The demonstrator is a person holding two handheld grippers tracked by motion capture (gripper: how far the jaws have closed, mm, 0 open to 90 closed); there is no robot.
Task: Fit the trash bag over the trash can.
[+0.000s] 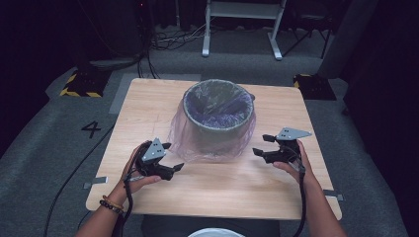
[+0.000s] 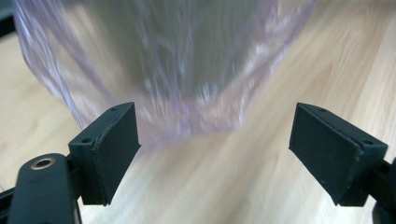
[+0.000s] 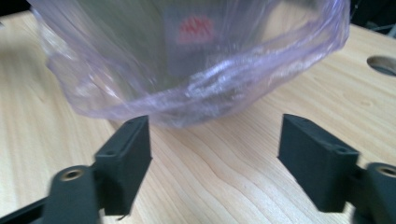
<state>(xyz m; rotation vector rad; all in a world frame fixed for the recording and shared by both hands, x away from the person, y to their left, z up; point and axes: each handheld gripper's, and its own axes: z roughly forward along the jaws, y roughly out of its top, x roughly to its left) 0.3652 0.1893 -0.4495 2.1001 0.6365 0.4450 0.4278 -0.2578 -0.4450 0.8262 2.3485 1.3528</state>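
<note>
A grey bin (image 1: 219,118), lined with a clear purple bag (image 1: 188,143) that spills over its rim and down its sides, stands on the wooden tabletop (image 1: 217,190) between the two tongs. The left tongs (image 1: 173,168) and right tongs (image 1: 262,146) hover at either side of it, both released, with nothing between the pads. The right gripper view catches a red mark (image 3: 195,29) on the bin behind the plastic; from above it is hidden. Both hands (image 1: 133,173) grip from below, wrists angled inward toward the bin.
</note>
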